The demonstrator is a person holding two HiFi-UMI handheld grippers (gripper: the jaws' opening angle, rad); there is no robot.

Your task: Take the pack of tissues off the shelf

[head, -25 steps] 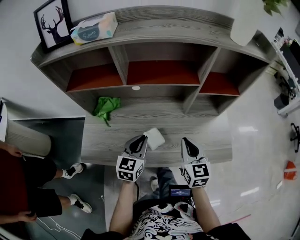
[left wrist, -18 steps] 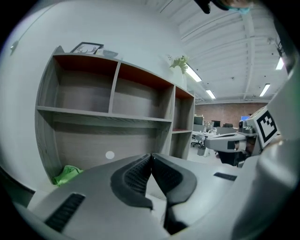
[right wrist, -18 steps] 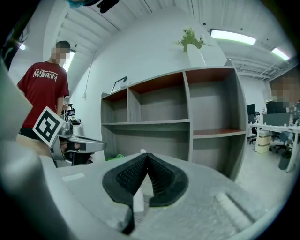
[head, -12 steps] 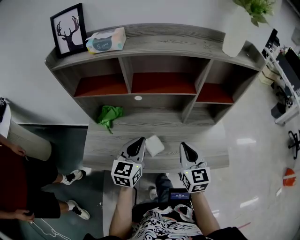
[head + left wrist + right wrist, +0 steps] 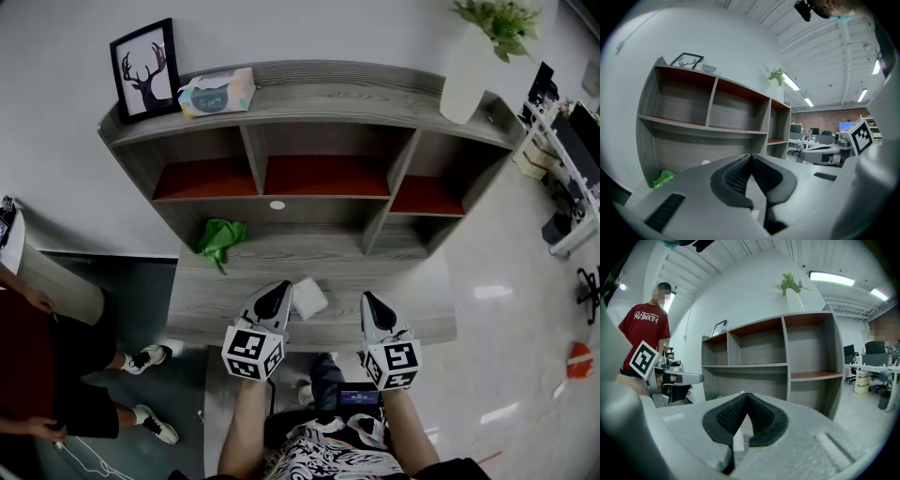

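The pack of tissues (image 5: 217, 92) lies on the top board of the grey shelf unit (image 5: 309, 94), just right of a framed deer picture (image 5: 145, 67). In the left gripper view the pack (image 5: 708, 68) shows as a small shape high on the shelf top. My left gripper (image 5: 275, 298) hovers over the desk's front edge, far below the pack, with its jaws shut and empty (image 5: 751, 155). My right gripper (image 5: 373, 305) hangs beside it at the same height, also shut on nothing (image 5: 746, 394).
A white vase with a plant (image 5: 469, 66) stands on the shelf top at the right. On the desk (image 5: 216, 309) lie a green cloth (image 5: 219, 238) and a small white block (image 5: 308, 298) by the left gripper. A person in a red shirt (image 5: 644, 324) stands at the left.
Both grippers have risen a little over the desk's front edge. The head view has swung, so the shelf sits lower and further right. The tissue pack has stayed put.
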